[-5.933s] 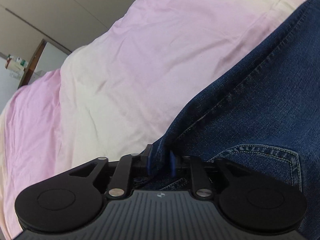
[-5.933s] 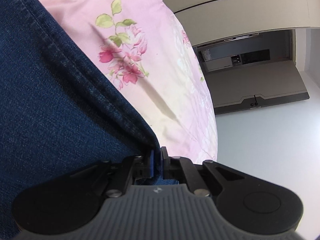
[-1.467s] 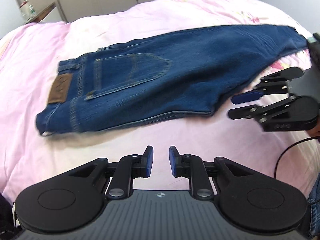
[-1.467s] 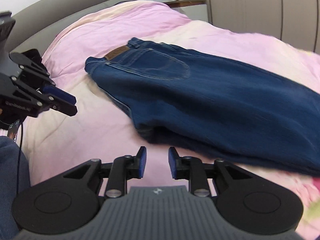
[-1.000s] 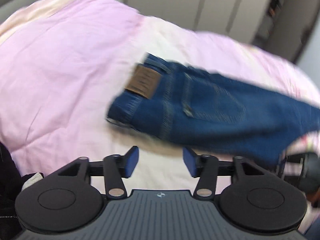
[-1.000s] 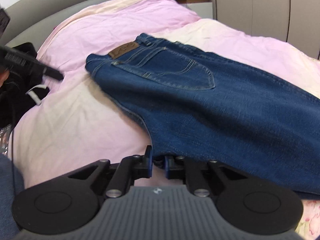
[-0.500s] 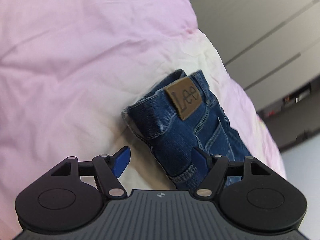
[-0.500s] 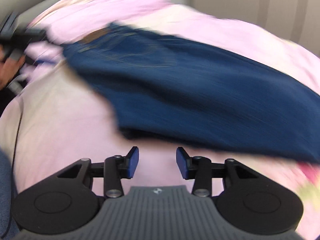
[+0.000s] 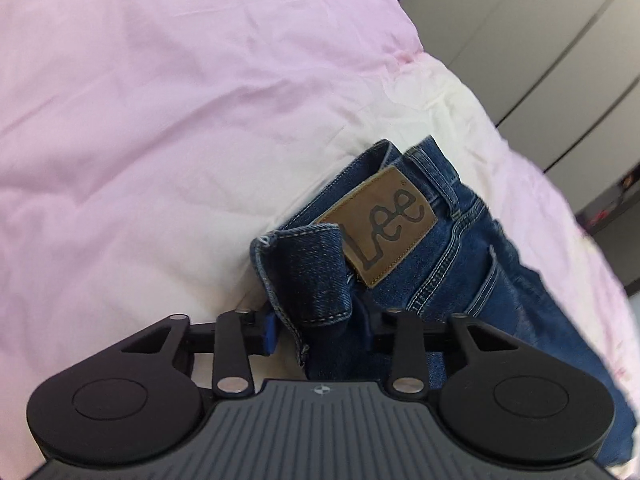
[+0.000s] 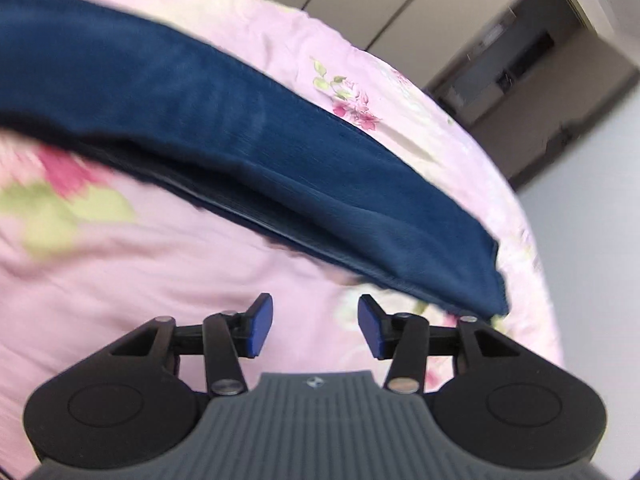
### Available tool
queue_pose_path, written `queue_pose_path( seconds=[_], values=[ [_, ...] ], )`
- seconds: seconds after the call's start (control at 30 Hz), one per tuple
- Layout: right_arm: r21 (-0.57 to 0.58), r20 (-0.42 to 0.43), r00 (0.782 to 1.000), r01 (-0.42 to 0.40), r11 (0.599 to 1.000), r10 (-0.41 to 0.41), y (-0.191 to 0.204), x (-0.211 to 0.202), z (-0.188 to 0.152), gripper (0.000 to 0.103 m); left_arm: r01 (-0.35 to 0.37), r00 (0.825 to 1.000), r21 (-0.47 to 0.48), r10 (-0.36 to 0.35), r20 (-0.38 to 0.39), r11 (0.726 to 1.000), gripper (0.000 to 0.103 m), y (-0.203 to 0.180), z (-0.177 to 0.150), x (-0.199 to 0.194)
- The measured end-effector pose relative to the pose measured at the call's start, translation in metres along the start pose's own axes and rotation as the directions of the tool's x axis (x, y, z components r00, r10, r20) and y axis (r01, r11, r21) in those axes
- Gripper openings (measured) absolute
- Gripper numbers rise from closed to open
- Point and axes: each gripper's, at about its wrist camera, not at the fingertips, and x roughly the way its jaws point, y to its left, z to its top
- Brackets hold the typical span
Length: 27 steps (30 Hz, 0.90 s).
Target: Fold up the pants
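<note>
Down at the bottom of the left wrist view, the left gripper (image 9: 318,330) has just been closing and now has the waistband corner of the jeans (image 9: 440,280) bunched between its blue pads (image 9: 269,330); the left pad sits against the folded denim edge, the right pad is mostly buried behind the cloth, so it reads as a clamp on the waistband. Just above the jaws the corner flips over on itself, and right behind it the brown leather patch (image 9: 382,226) shows its "Lee" lettering, tilted toward the upper right. From there the jeans run off toward the lower right edge of the frame, lying on the pink and cream bedspread (image 9: 160,120) that fills the left and top of the picture. Pale wardrobe doors (image 9: 540,40) stand in the upper right corner. Over in the right wrist view, blurred with motion, the right gripper (image 10: 315,330) has just been opening and its jaws stand apart with nothing between them, only floral bedspread (image 10: 160,280) beneath. The leg end of the jeans (image 10: 280,152) lies just beyond the fingertips, sweeping as a dark blue band from the upper left down to the hem (image 10: 494,276) at the centre right, near but not touching the right pad. A dim doorway (image 10: 540,60) shows in the upper right.
</note>
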Motion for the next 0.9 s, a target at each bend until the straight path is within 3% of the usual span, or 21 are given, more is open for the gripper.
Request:
queue_pose_path(
  seconds=[0.13,0.27,0.33,0.43,0.53,0.67,0.8,0.87,0.9],
  values=[
    [-0.286,0.04,0.994,0.11,0.952,-0.103,0.002,0.039,-0.004,0.055,-0.107,0.994,0.173,0.106,0.016,0.979,0.024,-0.029,0.0,0.002],
    [-0.418,0.024,0.988,0.149,0.896,-0.153,-0.007,0.079,-0.013,0.051,-0.144,0.989,0.245,0.144,0.02,0.959,0.024,-0.04,-0.001,0.0],
    [-0.435,0.036,0.989,0.145,0.888,-0.144,-0.01,0.088,-0.015,0.049,-0.108,0.994,0.209,0.111,0.0,0.972,0.031,-0.032,0.004,-0.009],
    [-0.434,0.051,0.991,0.134,0.891,-0.124,-0.011,0.093,-0.015,0.043,-0.085,0.995,0.146,0.092,-0.047,0.986,0.067,-0.017,0.009,-0.023],
    [-0.424,0.064,0.991,0.135,0.895,-0.119,-0.012,0.094,-0.015,0.042,-0.052,0.994,0.09,0.061,-0.092,0.995,0.076,-0.003,0.008,-0.032],
    [-0.408,0.069,0.99,0.143,0.902,-0.126,-0.008,0.093,-0.017,0.041,0.02,0.992,-0.07,-0.028,-0.122,0.997,0.077,0.013,0.004,-0.025],
    [-0.429,0.064,0.989,0.146,0.891,-0.132,-0.004,0.096,-0.013,0.039,0.075,0.991,-0.201,-0.096,-0.096,0.977,0.072,0.021,0.004,-0.003],
    [-0.441,0.065,0.988,0.152,0.885,-0.137,-0.002,0.097,-0.012,0.038,0.088,0.992,-0.206,-0.105,-0.076,0.975,0.053,0.015,0.004,0.005],
    [-0.447,0.068,0.987,0.159,0.88,-0.143,-0.001,0.103,-0.008,0.036,0.073,0.994,-0.199,-0.089,-0.071,0.977,0.051,0.01,0.005,0.008]
  ],
)
